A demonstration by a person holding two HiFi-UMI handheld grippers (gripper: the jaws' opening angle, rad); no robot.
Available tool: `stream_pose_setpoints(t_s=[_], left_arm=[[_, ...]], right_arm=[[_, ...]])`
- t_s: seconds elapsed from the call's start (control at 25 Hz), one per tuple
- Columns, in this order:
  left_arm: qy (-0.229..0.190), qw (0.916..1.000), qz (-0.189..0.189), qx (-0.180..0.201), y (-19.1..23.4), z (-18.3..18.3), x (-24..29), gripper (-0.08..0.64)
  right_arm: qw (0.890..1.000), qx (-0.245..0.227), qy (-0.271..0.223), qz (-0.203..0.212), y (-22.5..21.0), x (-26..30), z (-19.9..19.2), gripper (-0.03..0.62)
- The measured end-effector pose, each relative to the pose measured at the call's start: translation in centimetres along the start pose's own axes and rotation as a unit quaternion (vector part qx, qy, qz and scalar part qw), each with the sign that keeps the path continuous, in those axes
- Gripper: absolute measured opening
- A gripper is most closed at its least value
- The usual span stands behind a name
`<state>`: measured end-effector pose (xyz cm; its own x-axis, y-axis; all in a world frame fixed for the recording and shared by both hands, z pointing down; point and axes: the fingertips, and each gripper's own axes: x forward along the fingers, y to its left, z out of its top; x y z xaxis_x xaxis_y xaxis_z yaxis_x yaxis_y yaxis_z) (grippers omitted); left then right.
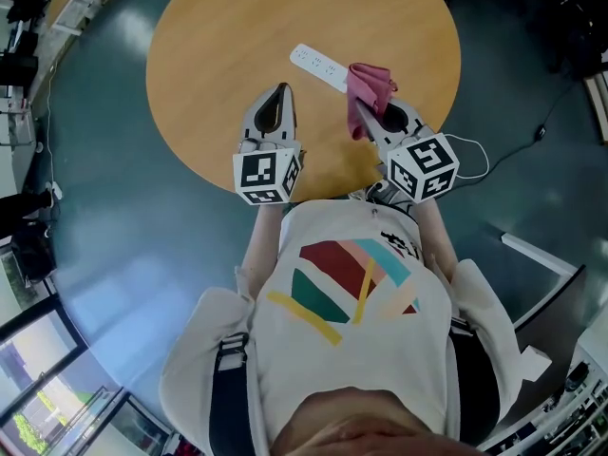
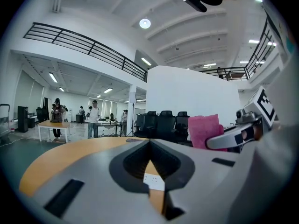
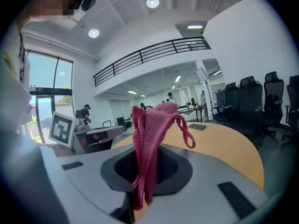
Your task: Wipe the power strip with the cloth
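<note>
Finds white oblong plastic power strip (image 1: 318,66) flat on round wooden table (image 1: 218,46), set diagonally, just beyond both tools. Notes pink knitted cloth (image 1: 368,91) pinched tight btwn jaws of R gripper (image 1: 366,126), bunched above tips, at strip's R end; cannot confirm contact. Notes L gripper (image 1: 278,91) closed on nothing, held short of strip. Recommend: lower R to bring cloth, not jaw tips, onto top face; sweep lengthwise, end to end; pin near end w/ closed L tips against sliding; keep pressure light over sockets.
</note>
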<state>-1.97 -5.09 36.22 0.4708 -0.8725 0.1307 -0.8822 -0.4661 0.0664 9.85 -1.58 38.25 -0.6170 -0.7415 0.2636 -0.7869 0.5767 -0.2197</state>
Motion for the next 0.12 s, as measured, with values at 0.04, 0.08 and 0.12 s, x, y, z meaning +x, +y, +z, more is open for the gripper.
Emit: stream_pose_setpoints(t_s=[0.04,0.08,0.12], left_arm=[[0.001,1.0000,-0.001,-0.001,-0.01,-0.13,0.13,0.041],[0.003,1.0000,-0.001,-0.001,-0.01,-0.25,0.26,0.041],[0.004,1.0000,-0.001,-0.001,-0.02,-0.37,0.38,0.041]], right_arm=[[1.000,-0.001,0.000,-0.001,-0.10,0.00,-0.03,0.039],[1.000,-0.002,0.000,-0.003,-0.20,-0.02,-0.05,0.039],[1.000,-0.002,0.000,-0.004,-0.30,-0.04,-0.07,0.038]])
